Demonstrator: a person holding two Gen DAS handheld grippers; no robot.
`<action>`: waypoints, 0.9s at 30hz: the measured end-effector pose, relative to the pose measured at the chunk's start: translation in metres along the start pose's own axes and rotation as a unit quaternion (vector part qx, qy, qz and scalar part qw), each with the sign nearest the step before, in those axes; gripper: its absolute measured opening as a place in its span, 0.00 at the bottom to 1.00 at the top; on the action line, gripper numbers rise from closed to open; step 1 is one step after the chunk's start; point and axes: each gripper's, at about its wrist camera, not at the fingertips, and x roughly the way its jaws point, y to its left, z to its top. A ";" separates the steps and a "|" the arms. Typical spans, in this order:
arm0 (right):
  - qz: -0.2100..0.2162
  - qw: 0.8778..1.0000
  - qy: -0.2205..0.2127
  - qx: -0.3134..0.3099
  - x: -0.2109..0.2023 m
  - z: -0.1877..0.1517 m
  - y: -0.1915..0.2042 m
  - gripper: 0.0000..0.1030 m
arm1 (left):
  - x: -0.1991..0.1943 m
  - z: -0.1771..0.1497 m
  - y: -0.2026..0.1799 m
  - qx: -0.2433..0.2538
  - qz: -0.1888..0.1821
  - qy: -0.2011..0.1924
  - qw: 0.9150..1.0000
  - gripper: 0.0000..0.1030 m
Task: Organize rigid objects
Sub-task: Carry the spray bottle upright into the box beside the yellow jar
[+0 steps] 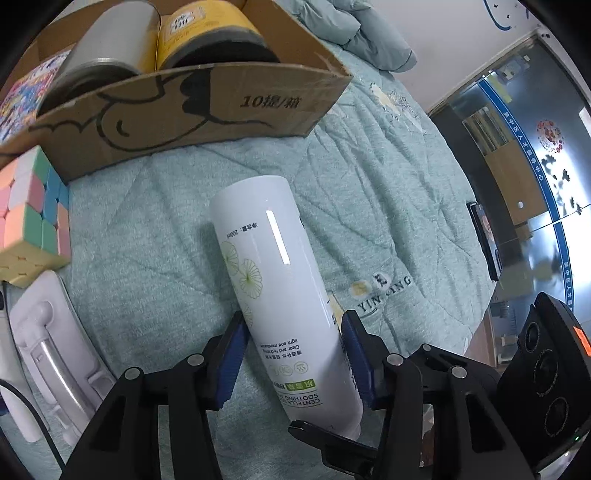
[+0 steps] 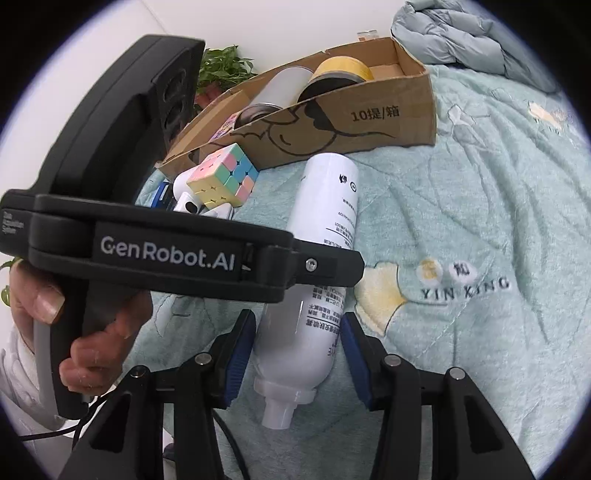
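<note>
bottle: white toner bottle lying on the bed, mid-quilt, just in front of the cardboard box
left tool: pads snug on its lower body
right tool: wide, straddling the neck, not touching
tip: lift level, clear the box wall, drop it beside the cans

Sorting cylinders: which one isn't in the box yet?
The white bottle, lying on the bedspread between the left gripper fingers. The silver can and yellow can are in the cardboard box.
</note>
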 end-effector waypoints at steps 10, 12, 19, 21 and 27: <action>-0.014 0.999 -0.042 0.009 -0.021 0.031 -0.004 0.42 | -0.037 0.029 -0.007 0.020 -0.030 -0.052 0.998 0.44; -0.017 0.998 -0.058 0.012 -0.026 0.035 -0.003 0.42 | -0.046 0.034 -0.013 0.037 -0.033 -0.065 0.997 0.43; -0.036 0.997 -0.075 0.000 -0.031 0.053 0.002 0.42 | -0.069 0.042 -0.015 0.064 -0.038 -0.092 0.993 0.42; -0.036 0.996 -0.076 -0.006 -0.030 0.058 0.007 0.42 | -0.078 0.043 -0.013 0.062 -0.034 -0.102 0.992 0.42; -0.024 0.995 -0.090 -0.034 -0.031 0.073 0.021 0.42 | -0.112 0.041 -0.009 0.075 -0.008 -0.146 0.986 0.42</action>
